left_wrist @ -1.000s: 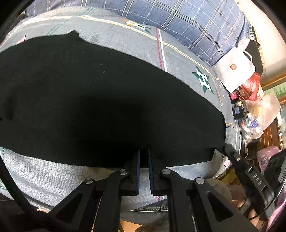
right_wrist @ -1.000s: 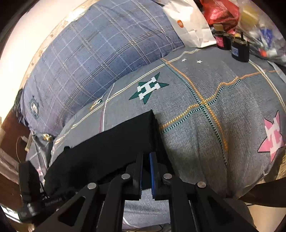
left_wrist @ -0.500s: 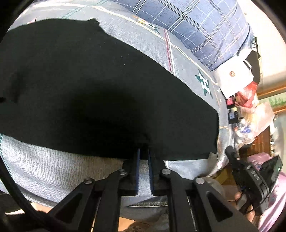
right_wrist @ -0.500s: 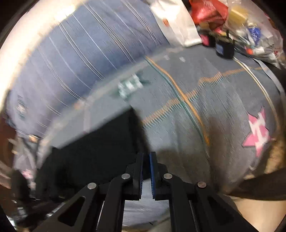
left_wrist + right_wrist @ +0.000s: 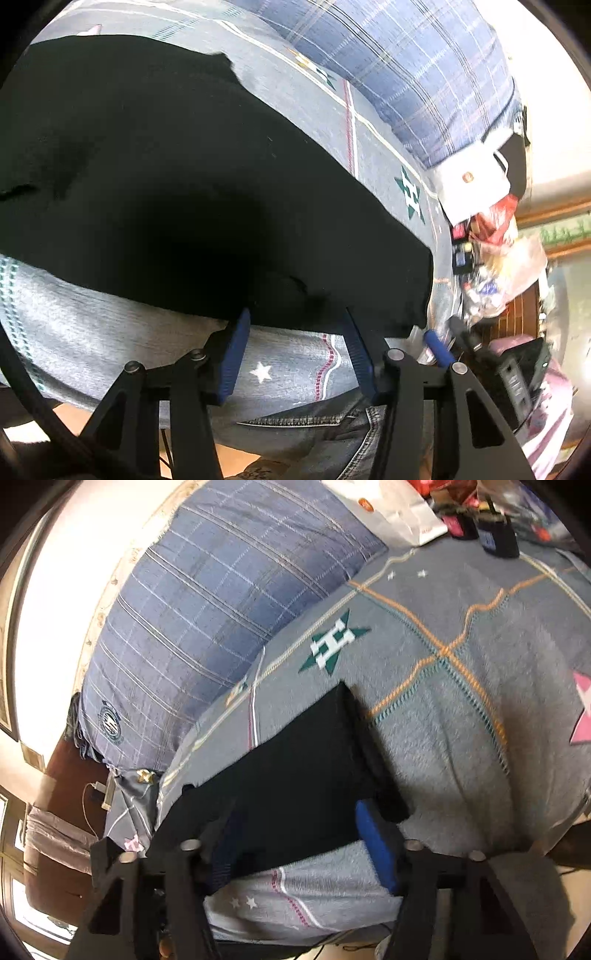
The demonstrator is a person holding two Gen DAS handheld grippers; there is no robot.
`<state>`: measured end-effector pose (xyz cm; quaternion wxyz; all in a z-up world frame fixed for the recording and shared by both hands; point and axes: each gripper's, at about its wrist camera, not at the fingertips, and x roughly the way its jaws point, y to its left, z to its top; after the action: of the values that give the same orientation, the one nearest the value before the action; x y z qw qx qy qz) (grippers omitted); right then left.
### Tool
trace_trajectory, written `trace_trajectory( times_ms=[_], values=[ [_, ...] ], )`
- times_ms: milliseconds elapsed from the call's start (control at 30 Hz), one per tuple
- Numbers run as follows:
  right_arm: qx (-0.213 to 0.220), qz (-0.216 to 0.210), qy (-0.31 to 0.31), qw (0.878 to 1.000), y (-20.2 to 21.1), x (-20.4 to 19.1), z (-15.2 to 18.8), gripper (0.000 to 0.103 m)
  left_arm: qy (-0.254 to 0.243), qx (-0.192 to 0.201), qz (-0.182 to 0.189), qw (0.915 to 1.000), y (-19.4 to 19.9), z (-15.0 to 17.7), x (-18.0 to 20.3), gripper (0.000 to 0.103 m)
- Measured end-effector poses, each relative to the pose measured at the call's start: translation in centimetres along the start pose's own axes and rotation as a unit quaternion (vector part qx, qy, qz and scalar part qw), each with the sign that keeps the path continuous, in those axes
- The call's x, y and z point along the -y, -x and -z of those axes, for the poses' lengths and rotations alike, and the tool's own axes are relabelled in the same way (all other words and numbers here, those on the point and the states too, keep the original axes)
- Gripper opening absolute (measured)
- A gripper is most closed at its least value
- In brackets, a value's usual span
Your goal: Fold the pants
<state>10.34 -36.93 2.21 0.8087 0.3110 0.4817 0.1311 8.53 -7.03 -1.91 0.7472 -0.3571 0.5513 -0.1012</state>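
Bed [image 5: 480,738] under a grey woven blanket: napped, faintly ribbed, crossed by orange and red stitched lines, with green and pink star motifs. Serves as the folding surface.

Blue plaid pillow [image 5: 207,620] against the wall at the far side, plump, smooth cotton look, round crest badge near one corner. White paper bag [image 5: 476,177] and bagged clutter beyond the bed's far end, well apart from the work.

Black pants [image 5: 184,177] laid flat on the blanket as a long rectangular slab, near edge parallel to the bed's near edge, probably so both ends can be reached at once. Matte, soft, no sheen; layered edge visible at the right-hand end (already doubled, by the look of it).

Left claw [image 5: 295,328]: jaws opening, blue ribbed pads straddling the near hem without pressing it. Released.

Right claw [image 5: 295,834]: jaws opening, pads either side of the pants' near corner, cloth between them but not pinched. Released.
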Motion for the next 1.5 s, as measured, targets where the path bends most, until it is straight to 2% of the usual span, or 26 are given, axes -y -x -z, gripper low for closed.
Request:
trace_trajectory(
  times_ms=[67, 200, 233, 300, 333, 400, 467, 500, 633, 767, 933, 1000, 1033, 1067, 1167, 1267, 1400, 1500],
  values=[
    [-0.02, 0.005, 0.005, 1.0, -1.0, -0.5, 0.5, 0.052, 0.001, 0.001, -0.003, 1.0, 0.1, -0.2, -0.2, 0.053],
    [-0.065, 0.021, -0.007, 0.998, -3.8, -0.2, 0.6, 0.05, 0.019, -0.002, 0.006, 0.9998, 0.1, -0.6, -0.8, 0.053],
    [-0.068, 0.008, -0.021, 0.997, -4.3, 0.1, 0.4, 0.043, 0.022, -0.001, 0.008, 0.9997, 0.3, -0.6, -1.0, 0.053],
    [-0.063, -0.01, -0.032, 0.997, -5.0, 0.5, 0.0, 0.04, 0.029, -0.001, 0.012, 0.9995, 0.4, -0.7, -1.3, 0.053],
    [-0.058, 0.003, -0.038, 0.998, -5.2, 0.9, -0.2, 0.037, 0.035, -0.002, 0.016, 0.9993, 0.5, -0.7, -1.6, 0.053],
    [-0.051, 0.002, -0.053, 0.997, -5.3, 1.6, -0.3, 0.025, 0.047, -0.003, 0.026, 0.9985, 0.6, -1.0, -2.1, 0.053],
    [-0.04, 0.011, -0.055, 0.998, -5.2, 1.8, -0.2, 0.01, 0.055, -0.007, 0.029, 0.998, 0.4, -1.3, -2.2, 0.053],
    [-0.035, 0.01, -0.054, 0.998, -5.1, 1.8, -0.2, 0.007, 0.06, -0.01, 0.033, 0.9976, 0.3, -1.5, -2.3, 0.054],
    [-0.002, -0.026, -0.044, 0.999, -3.3, 1.2, -0.5, 0.005, 0.069, -0.01, 0.034, 0.9969, 0.4, -2.0, -2.3, 0.054],
    [0.027, -0.038, -0.027, 0.999, -0.5, 0.5, 0.0, 0.005, 0.073, -0.003, 0.031, 0.9968, 0.3, -2.5, -1.9, 0.055],
    [0.01, -0.015, -0.027, 0.999, -1.2, 0.9, 0.1, 0.005, 0.082, 0.004, 0.023, 0.9964, 0.4, -3.1, -2.1, 0.054],
    [0.003, -0.007, -0.033, 0.999, -1.7, 1.1, -0.1, 0.005, 0.075, 0.012, 0.008, 0.9971, 0.7, -3.1, -1.8, 0.048],
    [-0.001, -0.001, -0.033, 0.999, -1.9, 1.0, -0.2, 0.005, 0.069, 0.019, -0.004, 0.9975, 1.0, -3.1, -1.8, 0.033],
    [-0.003, 0.003, -0.033, 0.999, -2.2, 1.0, -0.3, 0.005, 0.055, 0.026, -0.023, 0.9979, 1.4, -3.0, -1.5, 0.024],
    [-0.007, 0.001, -0.039, 0.999, -2.2, 1.2, -0.2, 0.005, 0.038, 0.043, -0.04, 0.9975, 2.9, -2.3, -0.9, 0.009],
    [0.003, -0.001, -0.024, 1.0, -1.5, 0.7, 0.0, 0.005, 0.004, 0.075, -0.052, 0.9958, 4.9, -1.1, 0.1, 0.009],
    [-0.028, 0.017, -0.027, 0.999, -2.2, 1.2, 0.3, 0.005, -0.005, 0.049, -0.082, 0.9954, 3.1, -0.2, -0.6, 0.006],
    [-0.051, 0.049, -0.022, 0.997, -3.1, 1.3, 0.5, 0.005, 0.008, 0.048, -0.075, 0.996, 2.6, 0.1, -1.5, 0.005]
  ],
)
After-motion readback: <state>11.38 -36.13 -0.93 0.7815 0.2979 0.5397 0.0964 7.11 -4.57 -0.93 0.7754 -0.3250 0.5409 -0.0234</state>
